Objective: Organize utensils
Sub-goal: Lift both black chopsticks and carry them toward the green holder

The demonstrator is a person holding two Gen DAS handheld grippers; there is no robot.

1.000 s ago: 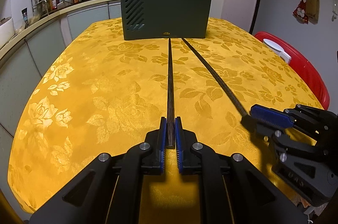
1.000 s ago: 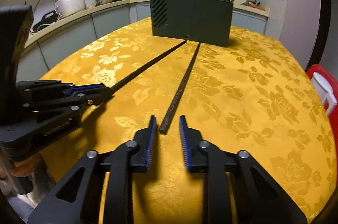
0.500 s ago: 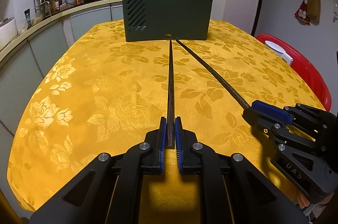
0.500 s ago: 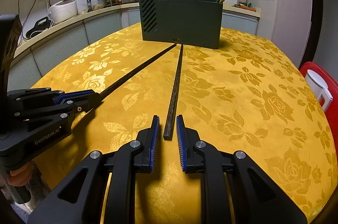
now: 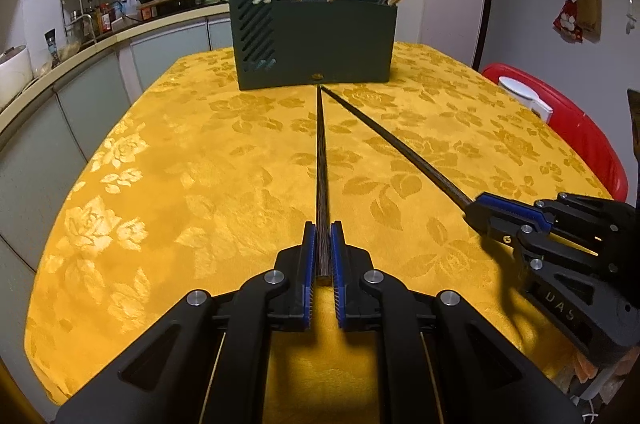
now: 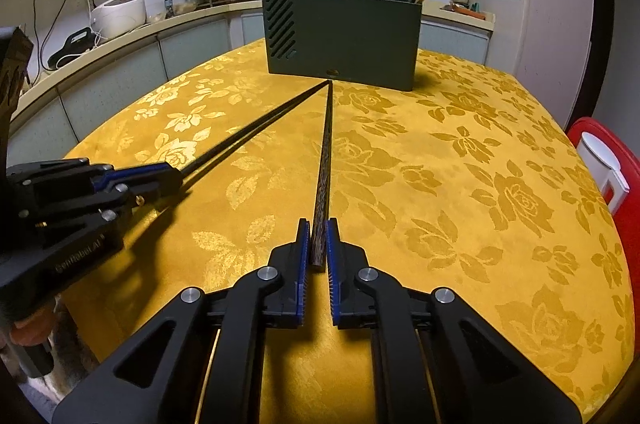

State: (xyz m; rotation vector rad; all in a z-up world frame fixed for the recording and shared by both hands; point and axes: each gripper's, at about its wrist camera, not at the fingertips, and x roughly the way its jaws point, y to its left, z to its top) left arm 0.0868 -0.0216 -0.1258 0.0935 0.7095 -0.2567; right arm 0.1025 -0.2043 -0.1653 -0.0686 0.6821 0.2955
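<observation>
Two long dark chopsticks lie on the yellow floral tablecloth. Their far tips meet in front of the dark green utensil holder, which holds several wooden chopsticks. My left gripper is shut on the near end of one chopstick. My right gripper is closing tight on the near end of the other chopstick, with its pads pressed against it. The right gripper shows at the right of the left wrist view. The left gripper shows at the left of the right wrist view.
A red chair with a white item on it stands off the table's right edge. A kitchen counter curves along the left, with a rice cooker and a shelf of bottles on it. The holder stands at the table's far end.
The right gripper's jaws stood apart around the chopstick's end and now press on it. That chopstick's far tip has swung over to meet the other. The left gripper kept its grip.
</observation>
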